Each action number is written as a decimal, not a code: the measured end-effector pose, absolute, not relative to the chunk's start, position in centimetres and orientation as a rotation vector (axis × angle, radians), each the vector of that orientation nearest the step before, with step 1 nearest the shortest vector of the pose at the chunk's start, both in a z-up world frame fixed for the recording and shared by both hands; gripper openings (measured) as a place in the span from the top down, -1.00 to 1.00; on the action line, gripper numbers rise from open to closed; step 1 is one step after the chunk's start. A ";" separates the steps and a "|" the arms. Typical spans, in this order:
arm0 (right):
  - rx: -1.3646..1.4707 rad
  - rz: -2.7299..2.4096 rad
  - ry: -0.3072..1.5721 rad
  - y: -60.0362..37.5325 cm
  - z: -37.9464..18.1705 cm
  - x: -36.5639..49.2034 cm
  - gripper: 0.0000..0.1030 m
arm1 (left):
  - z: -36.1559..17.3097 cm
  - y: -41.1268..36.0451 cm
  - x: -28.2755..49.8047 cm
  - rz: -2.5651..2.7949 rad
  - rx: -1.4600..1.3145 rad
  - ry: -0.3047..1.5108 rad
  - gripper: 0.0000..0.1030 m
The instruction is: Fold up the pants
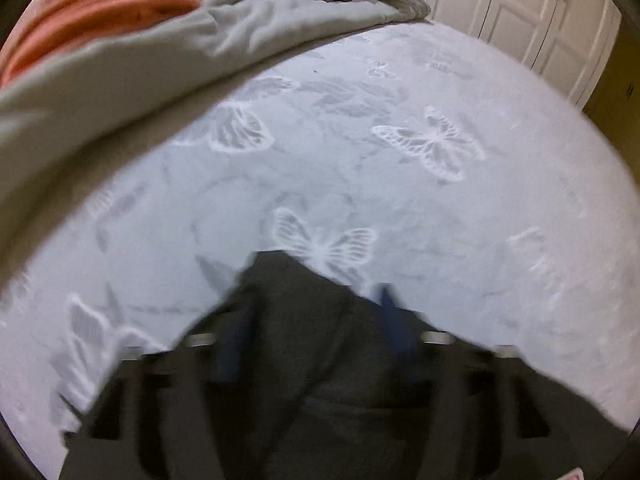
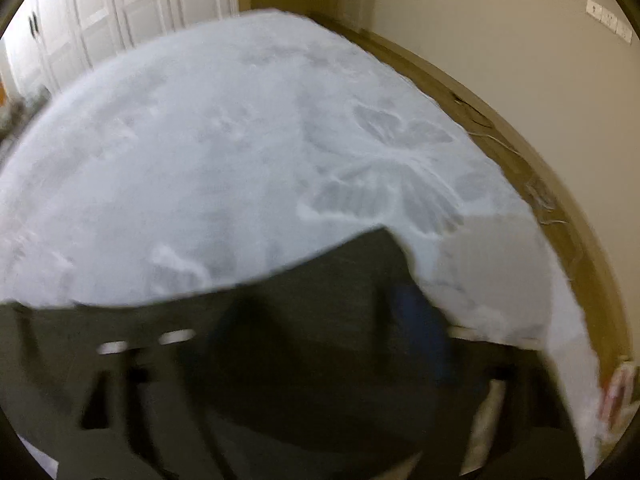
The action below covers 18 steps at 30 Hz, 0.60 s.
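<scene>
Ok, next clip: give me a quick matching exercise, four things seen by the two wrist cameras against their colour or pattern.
Things:
1. pants
2. bedspread
3. pillow
4. closet doors

Descriptions:
a. orange stripes
b. white panels
c. dark grey
d. pale with butterfly pattern

Pairs: 1-c, 2-d, 3-a, 4-b
</scene>
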State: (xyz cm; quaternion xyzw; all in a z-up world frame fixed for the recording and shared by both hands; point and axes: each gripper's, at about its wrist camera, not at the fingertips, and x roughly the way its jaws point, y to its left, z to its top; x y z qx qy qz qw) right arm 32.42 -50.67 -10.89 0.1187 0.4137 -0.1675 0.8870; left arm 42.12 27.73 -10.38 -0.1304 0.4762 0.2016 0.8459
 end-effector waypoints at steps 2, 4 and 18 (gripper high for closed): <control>0.289 -0.330 0.844 -50.9 -10.3 32.1 0.87 | -9.7 28.9 41.4 0.371 -0.342 0.977 0.50; 0.278 -0.319 0.784 -50.6 -8.6 31.0 0.87 | -8.0 29.8 39.9 0.306 -0.419 0.925 0.76; 0.269 -0.163 0.502 -50.2 -2.0 7.3 0.85 | 1.7 32.4 17.9 0.049 -0.406 0.784 0.81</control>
